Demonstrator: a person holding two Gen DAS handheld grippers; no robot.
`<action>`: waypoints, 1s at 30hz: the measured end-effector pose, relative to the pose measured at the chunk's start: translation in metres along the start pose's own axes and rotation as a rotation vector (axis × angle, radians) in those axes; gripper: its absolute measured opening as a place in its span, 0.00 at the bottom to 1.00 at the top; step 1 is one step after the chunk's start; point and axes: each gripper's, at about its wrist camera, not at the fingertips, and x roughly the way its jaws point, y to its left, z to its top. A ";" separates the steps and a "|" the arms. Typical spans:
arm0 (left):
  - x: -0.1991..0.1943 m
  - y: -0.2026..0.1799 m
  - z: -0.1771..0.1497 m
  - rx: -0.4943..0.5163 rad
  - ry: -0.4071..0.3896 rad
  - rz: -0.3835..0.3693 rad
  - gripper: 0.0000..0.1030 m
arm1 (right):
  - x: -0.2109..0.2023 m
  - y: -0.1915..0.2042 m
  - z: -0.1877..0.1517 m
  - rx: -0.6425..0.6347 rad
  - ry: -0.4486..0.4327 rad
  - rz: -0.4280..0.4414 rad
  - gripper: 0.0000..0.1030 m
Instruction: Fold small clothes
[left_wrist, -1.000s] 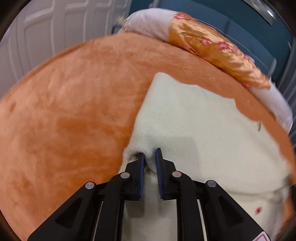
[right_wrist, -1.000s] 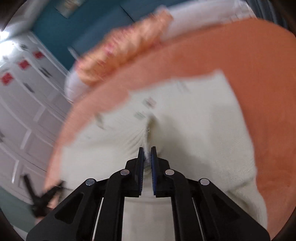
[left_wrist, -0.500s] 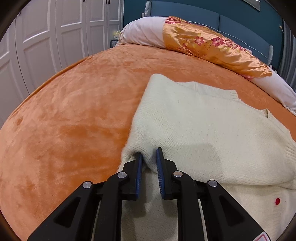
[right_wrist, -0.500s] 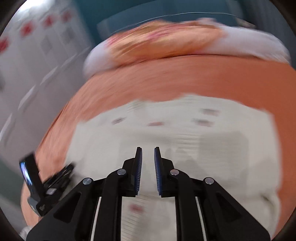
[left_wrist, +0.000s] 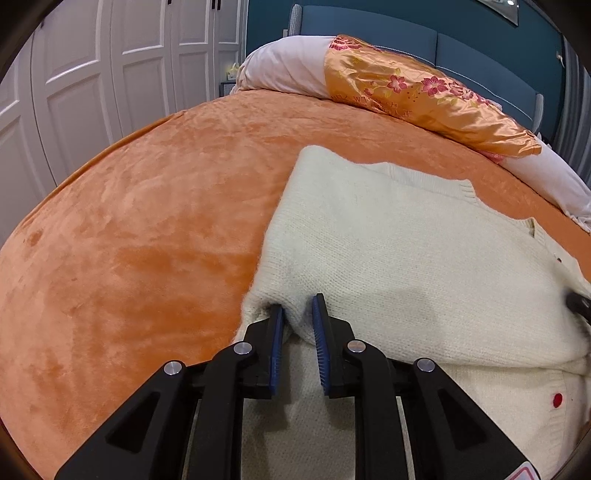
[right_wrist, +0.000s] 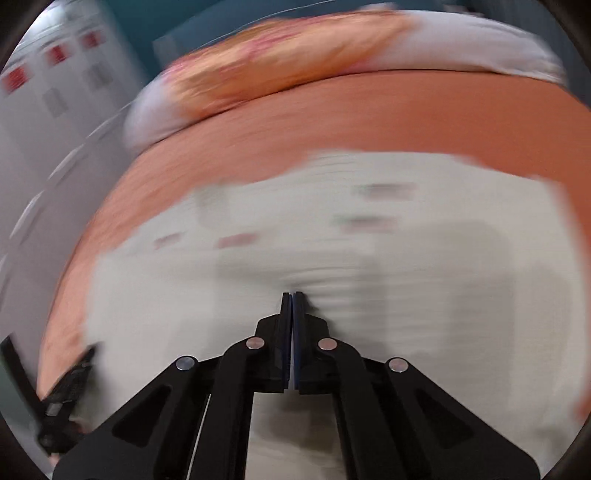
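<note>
A cream knitted cardigan (left_wrist: 399, 251) with small red buttons lies on the orange bedspread (left_wrist: 140, 229), one side folded over the body. My left gripper (left_wrist: 297, 312) has its jaws partly apart around the folded edge at the cardigan's near left corner; the knit bulges between the pads. In the blurred right wrist view the cardigan (right_wrist: 332, 251) fills the middle, and my right gripper (right_wrist: 293, 295) hovers over it with its jaws pressed together and nothing visible between them.
A pillow (left_wrist: 388, 85) with a white and orange floral cover lies at the head of the bed. White wardrobe doors (left_wrist: 92, 74) stand to the left. The other gripper (right_wrist: 62, 398) shows at the lower left of the right wrist view.
My right gripper let go of the cardigan, swung across it, then closed its jaws empty. My left gripper's jaws opened slightly around the folded edge and it has barely moved.
</note>
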 end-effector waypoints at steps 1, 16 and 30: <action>0.000 0.000 0.000 0.002 0.001 0.003 0.17 | -0.007 -0.022 -0.001 0.046 -0.004 0.028 0.00; 0.001 -0.008 0.000 0.045 0.002 0.057 0.17 | -0.068 -0.032 -0.031 0.085 -0.049 -0.010 0.06; -0.036 0.003 -0.004 0.023 0.039 0.007 0.40 | -0.143 -0.011 -0.113 0.033 -0.009 -0.062 0.32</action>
